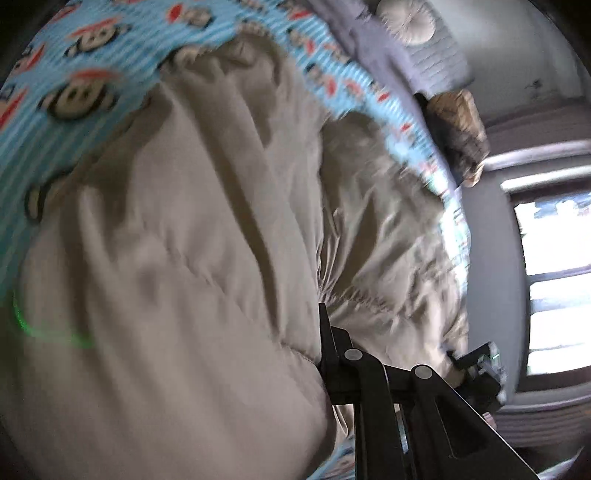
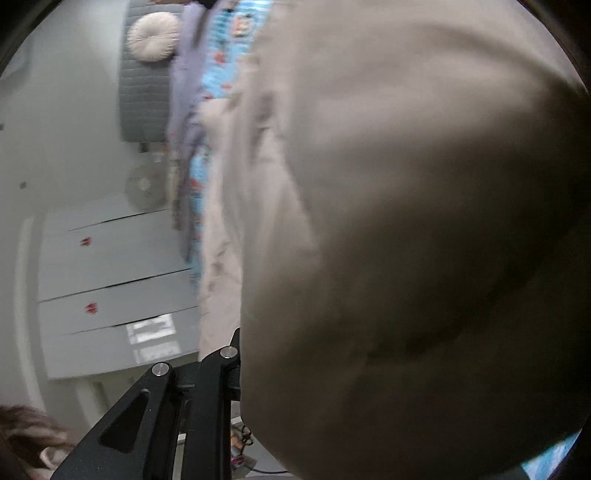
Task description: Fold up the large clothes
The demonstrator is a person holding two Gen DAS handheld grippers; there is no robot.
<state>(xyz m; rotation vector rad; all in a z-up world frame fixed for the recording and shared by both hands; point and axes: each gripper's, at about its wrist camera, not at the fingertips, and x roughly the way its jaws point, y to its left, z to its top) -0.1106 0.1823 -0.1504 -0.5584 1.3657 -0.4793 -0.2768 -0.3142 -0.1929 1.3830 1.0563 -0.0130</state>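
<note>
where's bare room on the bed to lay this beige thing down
Free: the blue monkey-print sheet along the far edge, between the beige garment and the purple cloth by the round cushion. Crowded: the middle, where the garment lies bunched. The right wrist view is mostly blocked by it.

Both grippers (image 1: 325, 332) (image 2: 236, 343) clamped, angled downward.

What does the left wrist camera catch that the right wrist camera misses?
Only the left wrist view shows the bright window, a brown cushion and the other gripper at the garment's far edge. Only the right wrist view shows the grey drawers. Both show the beige padded garment bunched at each camera's own gripper, the blue monkey-print sheet, and the round pale pillow.
</note>
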